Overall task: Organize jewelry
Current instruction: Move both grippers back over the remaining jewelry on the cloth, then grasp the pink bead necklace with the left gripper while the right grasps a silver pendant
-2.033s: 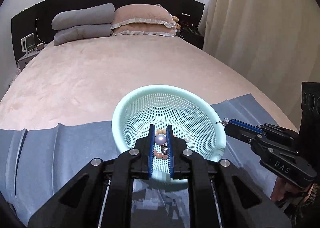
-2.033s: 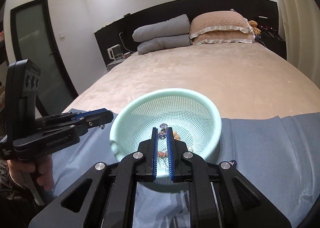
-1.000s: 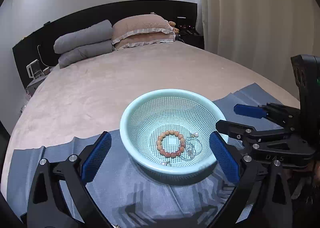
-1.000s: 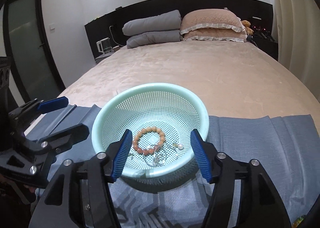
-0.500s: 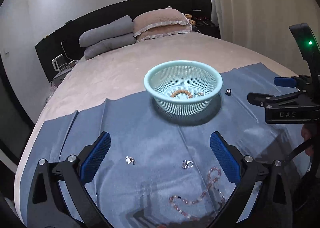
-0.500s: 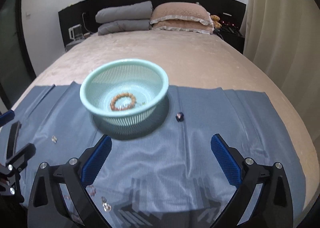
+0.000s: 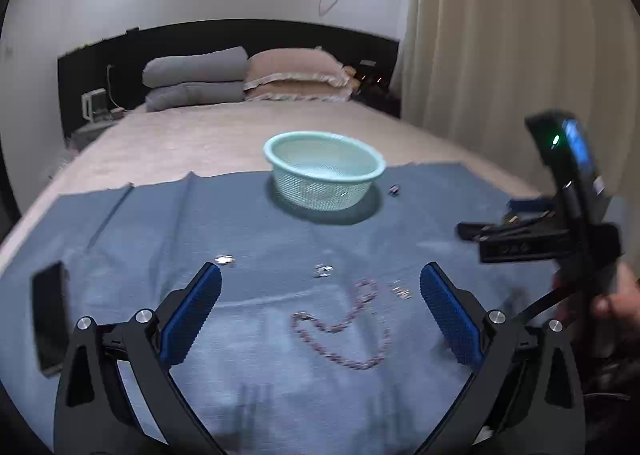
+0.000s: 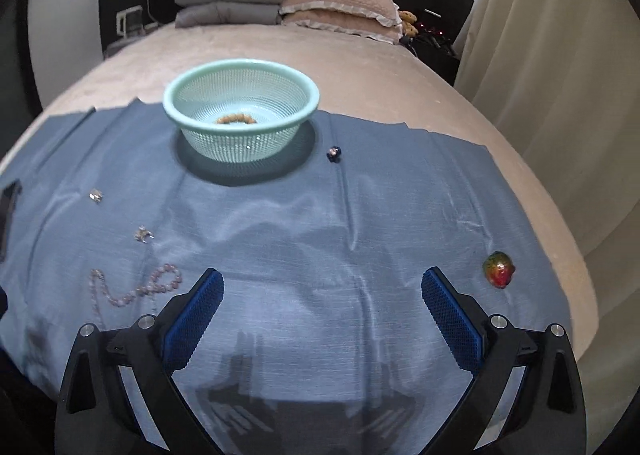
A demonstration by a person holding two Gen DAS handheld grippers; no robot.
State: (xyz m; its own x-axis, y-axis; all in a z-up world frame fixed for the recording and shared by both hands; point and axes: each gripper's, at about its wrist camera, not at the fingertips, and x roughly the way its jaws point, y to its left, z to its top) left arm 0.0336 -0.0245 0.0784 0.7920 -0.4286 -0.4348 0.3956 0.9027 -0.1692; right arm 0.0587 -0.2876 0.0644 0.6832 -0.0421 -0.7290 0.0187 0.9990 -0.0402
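A mint green mesh basket stands on a blue cloth on the bed, with a brown bead bracelet inside. A pink bead necklace lies on the cloth near me. Small silver pieces lie scattered. A dark bead piece lies right of the basket. A red-green brooch lies at the right. My left gripper and right gripper are both wide open and empty, held back from the basket.
A black phone lies on the cloth's left edge. Grey and pink pillows rest at the black headboard. A curtain hangs at the right. The cloth ends close to the bed's right edge.
Both grippers let go of their pieces over the basket, opened wide, and drew back and up from it. The necklace and loose pieces on the near cloth came into view.
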